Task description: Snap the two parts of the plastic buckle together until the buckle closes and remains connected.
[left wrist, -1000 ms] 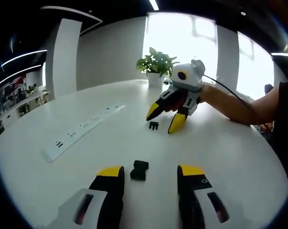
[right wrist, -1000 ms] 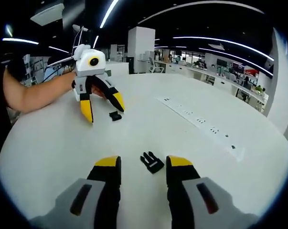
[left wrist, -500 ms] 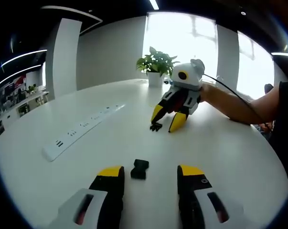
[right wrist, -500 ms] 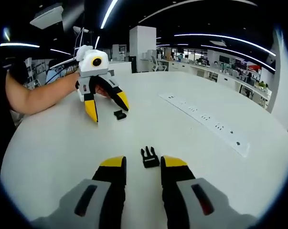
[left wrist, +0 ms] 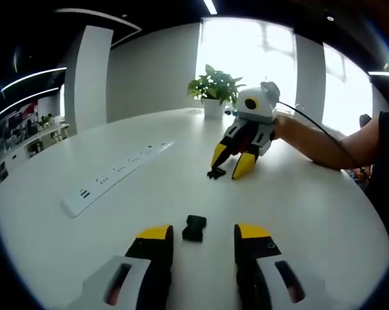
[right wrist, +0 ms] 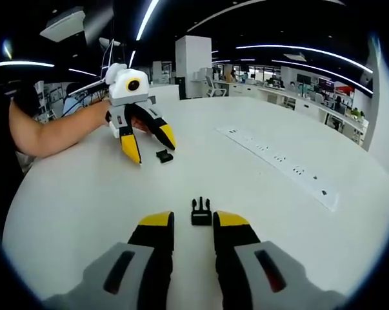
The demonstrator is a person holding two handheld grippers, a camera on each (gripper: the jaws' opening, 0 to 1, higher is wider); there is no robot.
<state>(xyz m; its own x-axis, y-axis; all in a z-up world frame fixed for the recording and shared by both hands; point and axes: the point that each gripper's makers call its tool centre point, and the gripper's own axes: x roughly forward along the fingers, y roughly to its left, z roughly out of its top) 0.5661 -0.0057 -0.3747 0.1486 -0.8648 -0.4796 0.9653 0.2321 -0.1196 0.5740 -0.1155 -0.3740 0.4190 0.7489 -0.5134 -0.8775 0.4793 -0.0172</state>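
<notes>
- Step in hand, as judged: picking up the two buckle halves, one per gripper, before mating them.
- In the left gripper view, socket half of the buckle [left wrist: 194,228] lying flat on the white table [left wrist: 310,213], lower centre of the frame, just ahead of the yellow tips of the left gripper [left wrist: 203,236], between them but untouched; jaws parted, grasping nothing.
- In the right gripper view, pronged half of the buckle [right wrist: 201,212] at lower centre, prongs pointing away, just ahead of the right gripper [right wrist: 193,223]; jaws narrowed yet apart, clasping nothing.
- Seen from the left gripper view, right gripper at upper right of centre, tips down at the pronged half.
- Best done by easing each gripper forward until the tips flank the flat sides, then squeezing across the body, not across the prongs or the socket mouth.
- Worth leaving prongs and opening free and facing each other.
- Risk: shoving the light piece along the smooth top instead of straddling it.
- Power strip [left wrist: 113,175] at left, potted plant [left wrist: 215,90] at top centre, both well apart from the work.
</notes>
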